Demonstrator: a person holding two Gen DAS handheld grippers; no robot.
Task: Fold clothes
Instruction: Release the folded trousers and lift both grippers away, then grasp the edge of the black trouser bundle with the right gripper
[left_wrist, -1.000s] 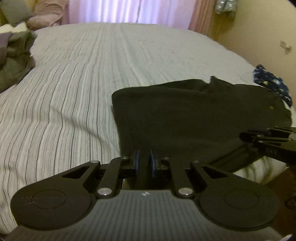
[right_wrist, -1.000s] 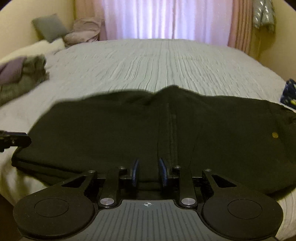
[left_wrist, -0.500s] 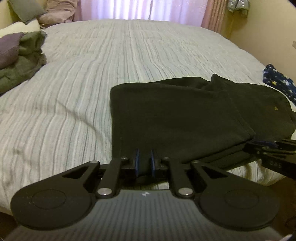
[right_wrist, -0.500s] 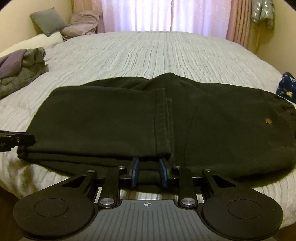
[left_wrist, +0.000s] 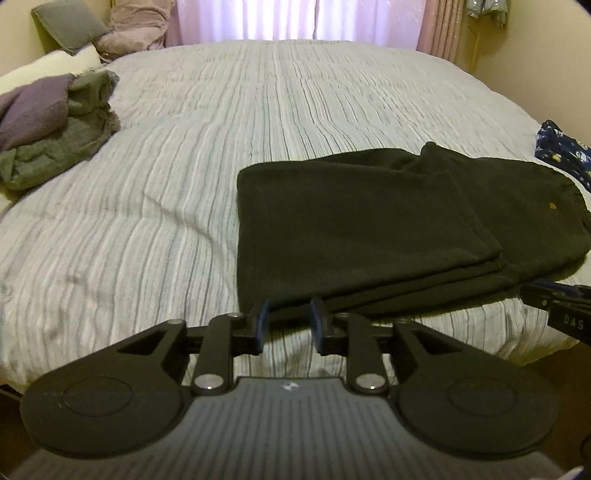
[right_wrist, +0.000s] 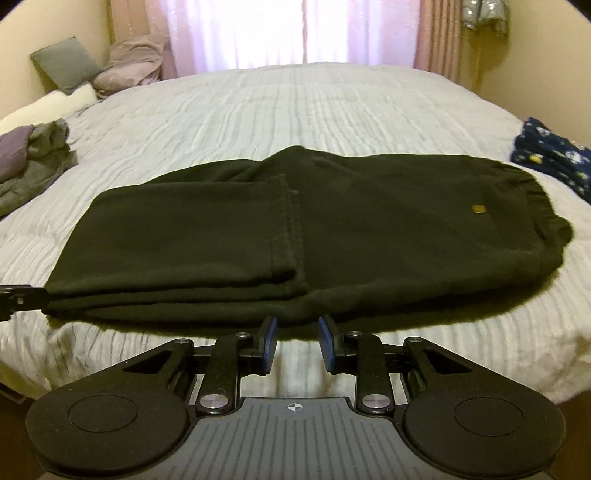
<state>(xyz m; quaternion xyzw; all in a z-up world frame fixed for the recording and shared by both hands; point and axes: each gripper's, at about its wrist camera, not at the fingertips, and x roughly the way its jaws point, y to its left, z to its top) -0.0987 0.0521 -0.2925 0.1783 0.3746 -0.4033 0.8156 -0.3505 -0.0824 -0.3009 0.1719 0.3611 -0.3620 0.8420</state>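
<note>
Left hand-held gripper (left_wrist: 286, 319): jaws parted, empty, at the trousers' near left corner.
Right hand-held gripper (right_wrist: 297, 341): jaws parted, empty, just short of the near hem.
Trousers (right_wrist: 295, 236): dark, thick, matte, folded flat; brass rivet.
Bed (left_wrist: 258, 110): pale ribbed striped cover.

dark trousers (right_wrist: 295, 229), folded flat, bed's near edge
</note>
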